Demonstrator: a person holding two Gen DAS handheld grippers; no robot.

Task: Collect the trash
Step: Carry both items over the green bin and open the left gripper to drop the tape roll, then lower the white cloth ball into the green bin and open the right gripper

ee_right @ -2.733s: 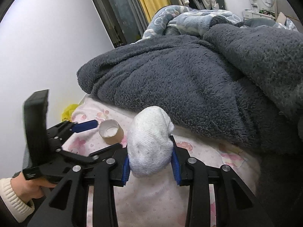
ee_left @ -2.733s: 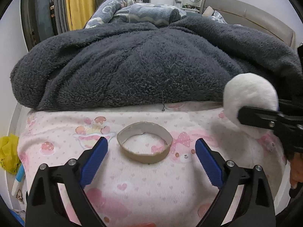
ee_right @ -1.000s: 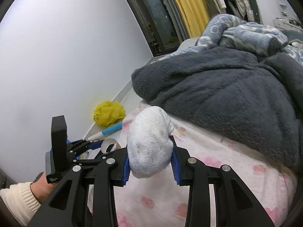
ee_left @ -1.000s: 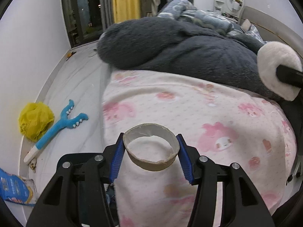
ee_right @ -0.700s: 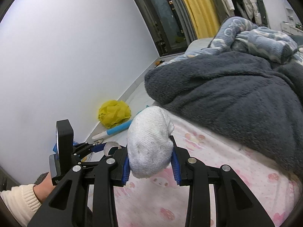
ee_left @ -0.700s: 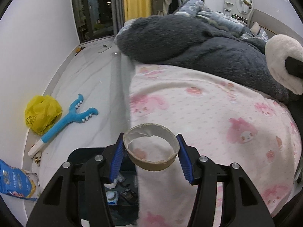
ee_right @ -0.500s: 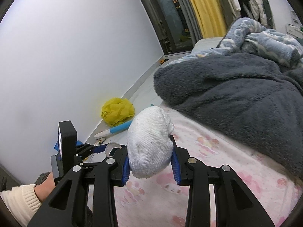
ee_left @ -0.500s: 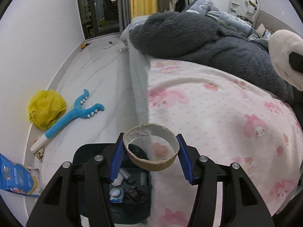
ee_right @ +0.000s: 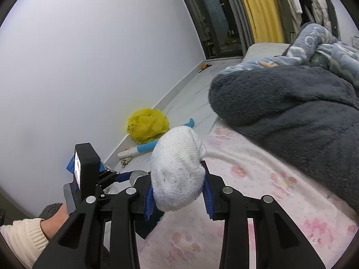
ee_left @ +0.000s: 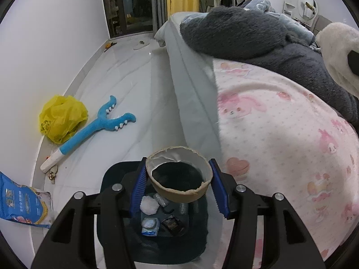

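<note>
Cardboard ring (ee_left: pixel 179 177) hangs above dark bin (ee_left: pixel 152 233) on white floor (ee_left: pixel 134 85).

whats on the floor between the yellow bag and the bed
In the left wrist view, a blue toy with a forked end lies on the pale floor between the yellow bag and the bed; the rest is bare floor.

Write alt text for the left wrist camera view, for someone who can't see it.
The left tool grips a cardboard tape core above a dark trash bin on the floor beside a bed with a pink patterned sheet. A yellow plastic bag and a blue claw-shaped toy lie by the wall.
</note>
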